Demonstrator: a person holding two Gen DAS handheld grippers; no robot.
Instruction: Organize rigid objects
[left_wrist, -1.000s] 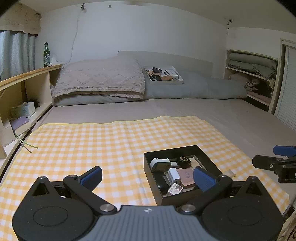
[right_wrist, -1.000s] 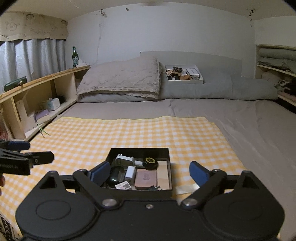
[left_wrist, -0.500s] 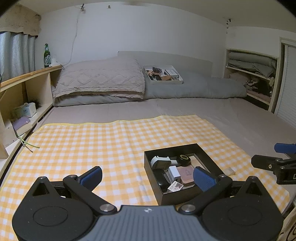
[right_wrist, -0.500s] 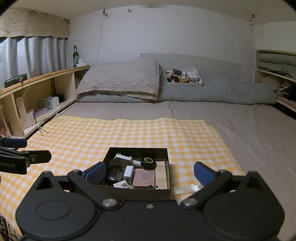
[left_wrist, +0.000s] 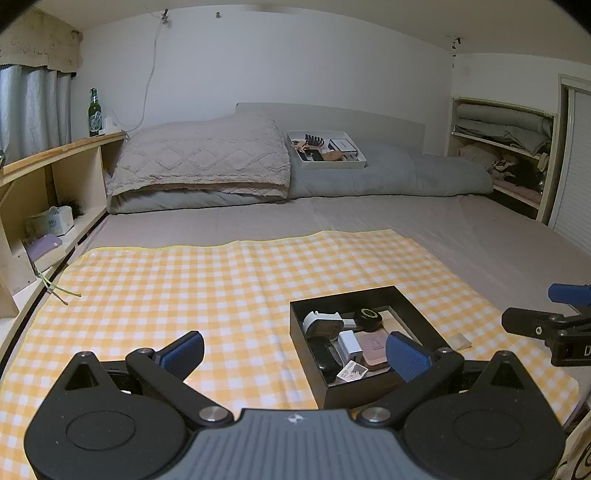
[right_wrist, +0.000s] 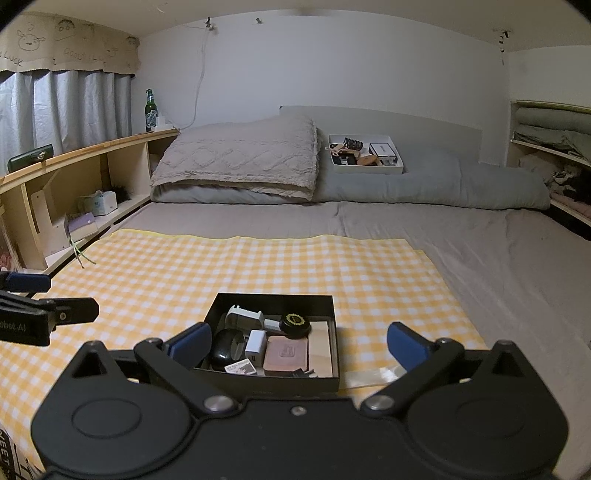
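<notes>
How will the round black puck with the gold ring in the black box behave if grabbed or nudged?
The round black puck looks rigid, so it should not deform. Its low, disc-like shape probably slides rather than tips, though on edge it could roll. It lies partly on other items in the black box, so a nudge may shift it against them. Its glossy top could be slippery.

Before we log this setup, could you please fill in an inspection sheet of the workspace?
Surface: yellow checked cloth spread on the bed.
Job's things: black box holding a white charger, pink case and round black tin.
Clutter: clear packet beside the box.
Grippers: left gripper and right gripper open, empty.
Cables: white cable on the wall.
Surroundings: pillow, white tray, green bottle.
</notes>
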